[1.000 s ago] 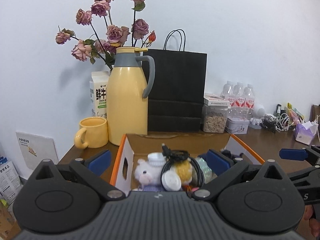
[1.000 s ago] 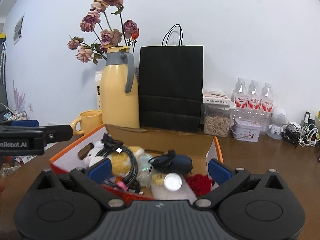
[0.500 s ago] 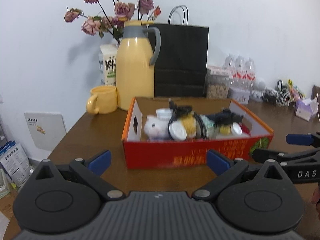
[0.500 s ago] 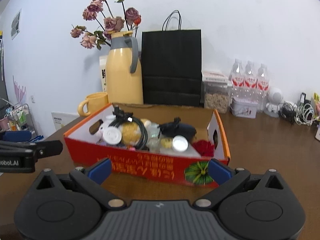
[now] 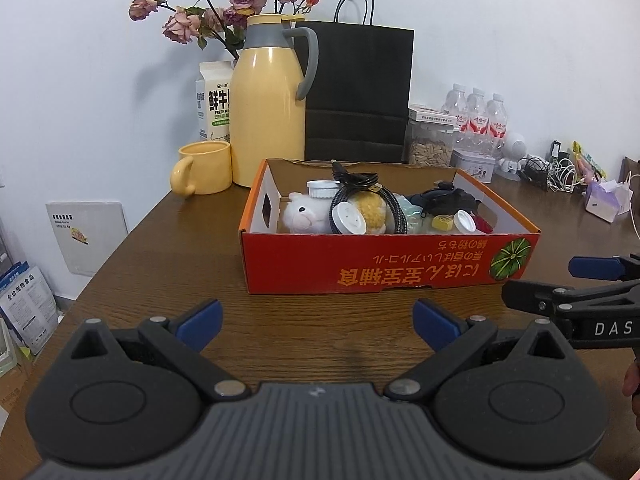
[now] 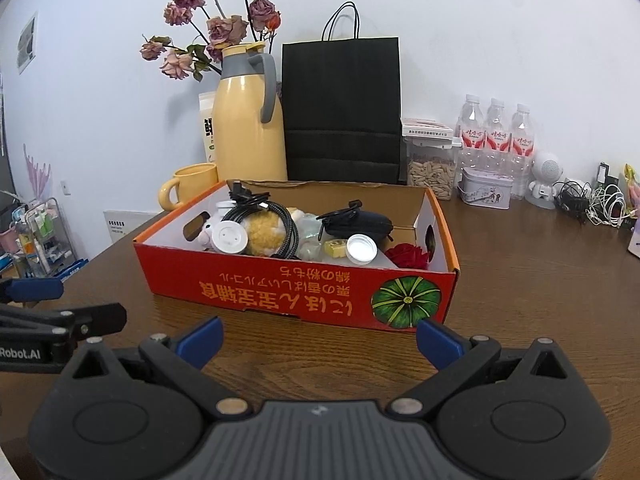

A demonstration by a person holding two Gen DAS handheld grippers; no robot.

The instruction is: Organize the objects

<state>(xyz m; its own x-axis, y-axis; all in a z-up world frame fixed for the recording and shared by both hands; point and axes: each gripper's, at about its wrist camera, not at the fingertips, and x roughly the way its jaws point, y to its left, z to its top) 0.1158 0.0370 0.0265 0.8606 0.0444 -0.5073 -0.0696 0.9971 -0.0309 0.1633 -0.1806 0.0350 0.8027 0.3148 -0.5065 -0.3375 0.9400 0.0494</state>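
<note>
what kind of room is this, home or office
Probably a home or small office corner: a brown wooden table against a white wall, holding a yellow thermos jug, dried pink roses and a tangle of charger cables.

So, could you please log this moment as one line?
left claw: open, empty | right claw: open, empty | red box: full, on table, untouched

Red box (image 5: 400,268), yellow jug (image 5: 268,112), black bag (image 5: 360,92)
</note>
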